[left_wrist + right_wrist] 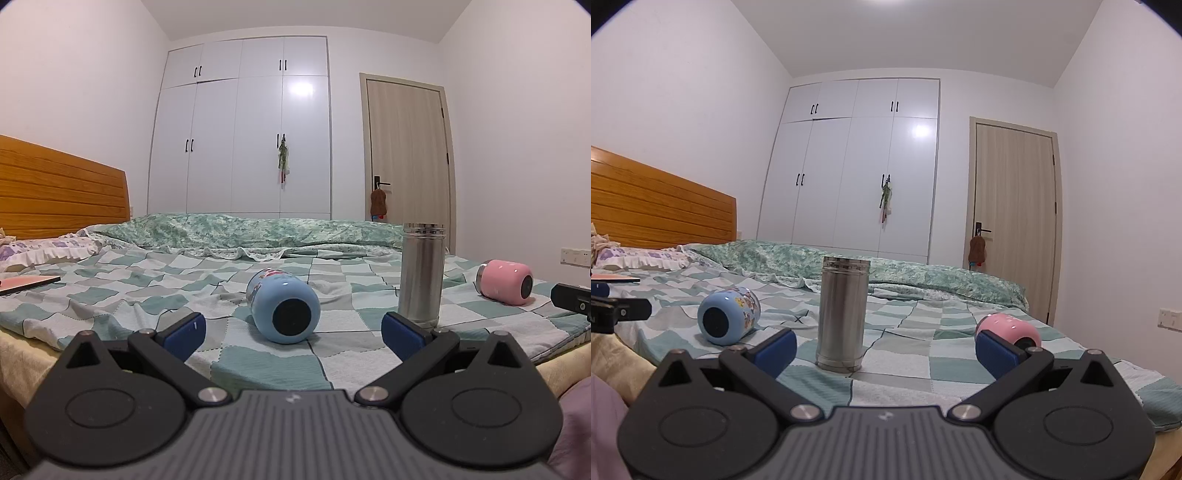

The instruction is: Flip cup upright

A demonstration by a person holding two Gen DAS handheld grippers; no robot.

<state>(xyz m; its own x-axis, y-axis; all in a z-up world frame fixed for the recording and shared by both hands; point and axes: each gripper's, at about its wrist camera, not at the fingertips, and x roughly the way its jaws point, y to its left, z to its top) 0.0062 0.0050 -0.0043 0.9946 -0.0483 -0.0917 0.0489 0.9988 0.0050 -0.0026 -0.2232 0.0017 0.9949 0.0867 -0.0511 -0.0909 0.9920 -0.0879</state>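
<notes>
Two cups on their sides, both of my grippers empty.

The glossy light-blue round cup (pixel 283 311) lies base-first just ahead of my wide-spread left fingers (pixel 183 329); on soft checked bedding (pixel 110 291) it may roll, or I nudge the upright steel cylinder flask (pixel 422 274) over. My right fingers (pixel 775 350) gape too, the pink cup (pixel 1008 329) beyond their right side.

- The bed (pixel 110 295), spread with a green-and-white checked cover, carries everything.
- A blue cup (pixel 282 306) lies on its side mid-bed.
- A steel flask (pixel 421 273) stands upright beside it.
- A pink cup (pixel 506 282) lies on its side toward the foot edge.
- A floral quilt (pixel 258 229) lies bunched along the far edge.
- A pillow (pixel 40 249) lies by the headboard.
</notes>
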